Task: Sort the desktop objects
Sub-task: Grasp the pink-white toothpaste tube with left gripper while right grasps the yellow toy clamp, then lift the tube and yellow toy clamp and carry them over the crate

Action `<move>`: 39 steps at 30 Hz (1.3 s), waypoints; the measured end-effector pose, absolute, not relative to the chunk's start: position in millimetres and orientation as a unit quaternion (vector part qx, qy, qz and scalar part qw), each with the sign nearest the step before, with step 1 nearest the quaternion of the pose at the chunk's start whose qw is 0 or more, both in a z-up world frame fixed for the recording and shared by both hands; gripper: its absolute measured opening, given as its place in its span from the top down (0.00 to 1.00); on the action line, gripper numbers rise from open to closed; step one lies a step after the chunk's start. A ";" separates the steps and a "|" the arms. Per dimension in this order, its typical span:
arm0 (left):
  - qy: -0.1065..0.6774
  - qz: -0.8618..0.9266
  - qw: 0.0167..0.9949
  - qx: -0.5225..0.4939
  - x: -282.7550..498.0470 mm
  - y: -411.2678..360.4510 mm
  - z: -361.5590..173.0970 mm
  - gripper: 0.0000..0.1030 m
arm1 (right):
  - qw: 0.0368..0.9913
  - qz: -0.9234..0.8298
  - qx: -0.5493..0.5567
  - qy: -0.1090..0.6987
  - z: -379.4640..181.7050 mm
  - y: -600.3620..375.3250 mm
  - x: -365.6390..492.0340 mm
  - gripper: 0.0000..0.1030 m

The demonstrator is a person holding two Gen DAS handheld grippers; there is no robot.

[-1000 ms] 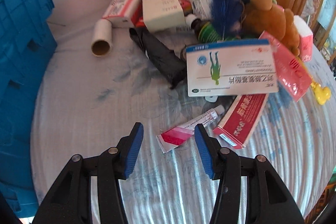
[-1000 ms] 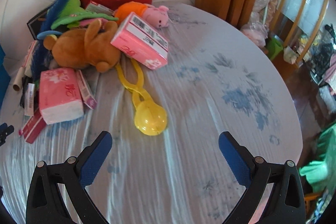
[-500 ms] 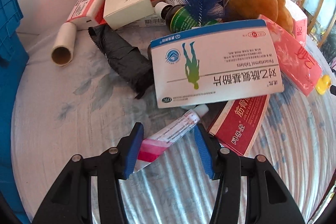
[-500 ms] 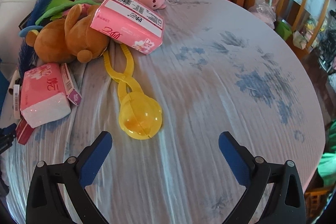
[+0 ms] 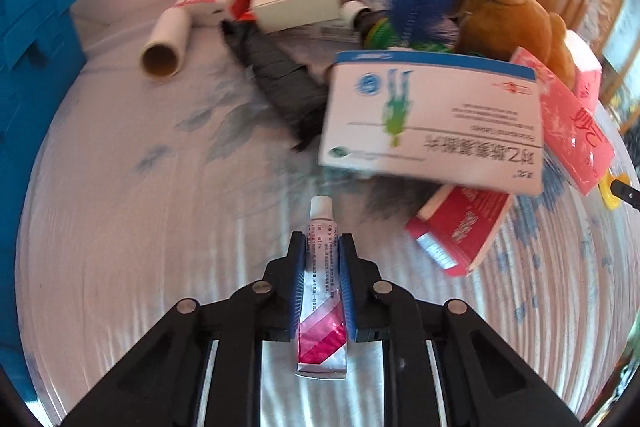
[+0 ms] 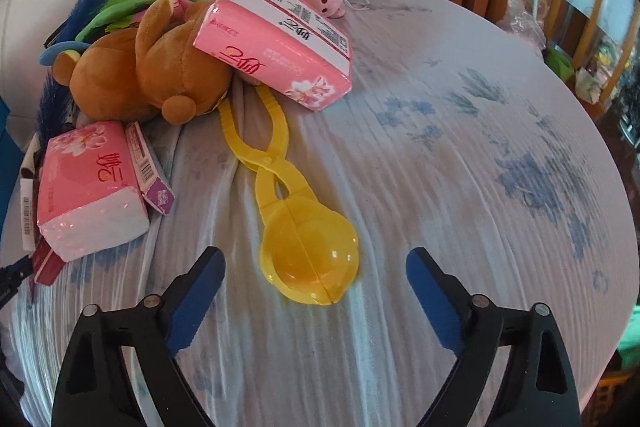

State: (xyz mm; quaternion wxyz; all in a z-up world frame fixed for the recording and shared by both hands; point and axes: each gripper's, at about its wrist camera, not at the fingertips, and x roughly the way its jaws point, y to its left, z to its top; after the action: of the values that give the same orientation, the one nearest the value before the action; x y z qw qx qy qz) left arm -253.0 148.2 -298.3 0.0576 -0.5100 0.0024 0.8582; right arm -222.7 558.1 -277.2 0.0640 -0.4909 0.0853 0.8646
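Small tube [image 5: 320,275] of ointment: white screw cap at the far end, white body with fine print, a band of pink and magenta stripes toward the flat crimped tail. Lies lengthwise between the blue pads of the left gripper [image 5: 322,243], cap pointing away toward the pile, tail back between the black arms. Clamped from both sides, pads pressing on the tube body. Rests over the pale flowered cloth [image 5: 160,187], in front of the big white medicine box [image 5: 432,123] and the red carton [image 5: 460,227].

Against a second ago: tube then lay slantwise on the cloth, loose between parted pads, cap toward the red carton; half a second ago already between the pads but untouched, cap tucked under the edge of the medicine box. Now straightened along the gripper's line and pinched, cap clear of the box. Jaws have just been closing, tube between them. Medicine box tilted and blurred, shifted right in view.

Right gripper [image 6: 316,271] stands apart, jaws just narrowed a little, nothing pressed. Yellow clamp toy [image 6: 308,259] with its round shell lies between and just ahead of the pads, handles reaching back under the pink tissue pack [image 6: 276,39] and brown plush [image 6: 148,75]. Closer and larger in view than a second ago.
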 end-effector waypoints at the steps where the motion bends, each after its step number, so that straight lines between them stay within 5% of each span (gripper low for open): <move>1: -0.003 0.858 0.055 -0.511 -251.5 143.3 -298.4 0.84 | 0.060 0.864 -0.493 0.079 -280.5 555.1 -227.3 0.19; 4: -0.007 0.856 0.041 -0.515 -248.9 133.5 -297.9 0.84 | 0.059 0.861 -0.499 0.081 -287.9 554.4 -231.6 0.41; 6: -0.013 0.855 0.031 -0.518 -246.2 127.4 -297.3 0.84 | 0.065 0.862 -0.498 0.075 -294.2 553.7 -232.3 0.47; 15: -0.020 0.867 0.012 -0.497 -224.6 103.5 -267.6 0.84 | 0.062 0.876 -0.469 0.091 -277.3 553.5 -199.1 0.47; 39: -0.004 0.943 -0.019 -0.333 -153.9 59.7 -133.6 0.84 | 0.009 0.948 -0.317 0.021 -117.2 464.0 -142.7 0.49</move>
State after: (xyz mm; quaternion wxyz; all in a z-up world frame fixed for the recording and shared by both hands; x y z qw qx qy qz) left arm -153.9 59.7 -133.6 -0.0191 -0.3330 -0.0038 0.9427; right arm -142.7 464.0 -117.2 0.0091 -0.3169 0.0208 0.9482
